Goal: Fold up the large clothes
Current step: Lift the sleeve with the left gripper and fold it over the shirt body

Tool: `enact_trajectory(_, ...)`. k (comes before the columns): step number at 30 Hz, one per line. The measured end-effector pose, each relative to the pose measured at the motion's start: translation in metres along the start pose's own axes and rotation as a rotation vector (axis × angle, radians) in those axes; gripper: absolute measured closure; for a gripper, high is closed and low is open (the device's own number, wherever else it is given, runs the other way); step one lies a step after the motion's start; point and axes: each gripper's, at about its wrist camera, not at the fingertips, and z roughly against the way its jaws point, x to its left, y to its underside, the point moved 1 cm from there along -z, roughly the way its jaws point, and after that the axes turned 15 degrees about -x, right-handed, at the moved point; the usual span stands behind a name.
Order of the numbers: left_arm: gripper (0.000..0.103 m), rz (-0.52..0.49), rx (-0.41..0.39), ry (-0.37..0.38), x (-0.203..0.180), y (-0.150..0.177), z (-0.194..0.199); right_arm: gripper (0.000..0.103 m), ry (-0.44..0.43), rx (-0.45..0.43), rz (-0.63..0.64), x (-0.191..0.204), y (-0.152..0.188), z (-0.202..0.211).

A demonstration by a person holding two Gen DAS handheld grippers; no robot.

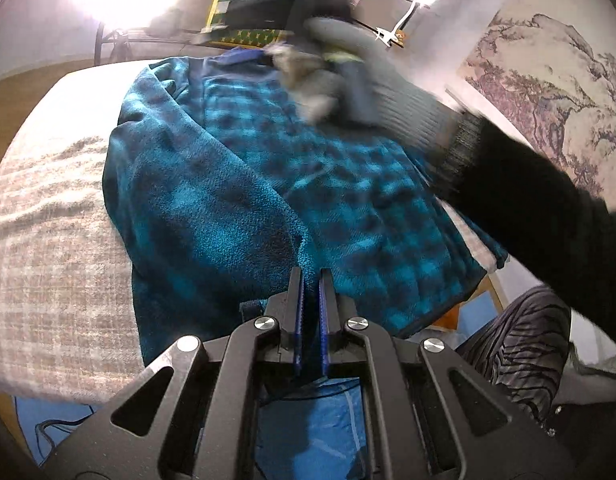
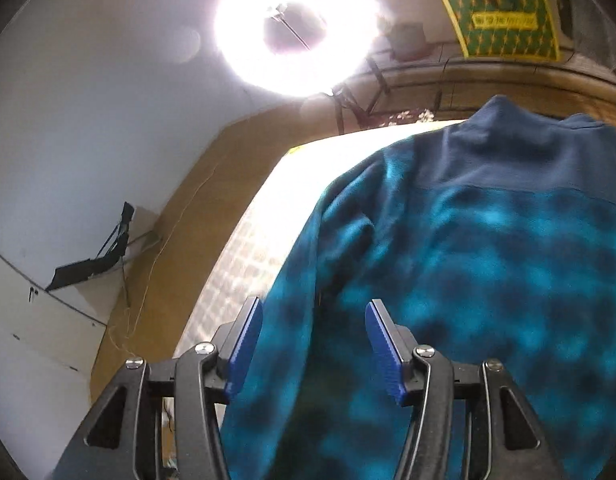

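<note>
1. Left wrist view: the left gripper point(image 1: 311, 280) has its jaws closed almost together, the blue pads on either side of a thin fold at the near hem of the blue-and-black checked fleece jacket point(image 1: 235, 200) — whether they truly pinch the cloth I cannot tell.
2. The jacket lies spread on a counter covered with a beige-and-white checked cloth point(image 1: 47, 240), its plain navy collar at the far end.
3. A blurred hand in a grey knit glove point(image 1: 348, 80) with a black sleeve point(image 1: 540, 216) reaches over the far part of the jacket from the right.
4. Right wrist view: the right gripper point(image 2: 314, 320) hangs over the jacket point(image 2: 488, 272) near one shoulder, its jaws standing apart with fleece beneath — the pads press on nothing.
5. A bright ring lamp point(image 2: 295, 28) glares beyond the counter's far edge.
</note>
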Motion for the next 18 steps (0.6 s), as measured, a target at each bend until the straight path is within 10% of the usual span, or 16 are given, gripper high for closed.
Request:
enact_trajectory(12,0.099,-0.001,0.045,0.017,0.011,0.013,-0.001,0.046,0.042,0.078,0.001,-0.006,-0.030,-0.143)
enact_trajectory(18,0.099,-0.034,0.052,0.012,0.008,0.017,0.003,0.096,0.045,0.128,0.007,-0.002,-0.029,-0.160)
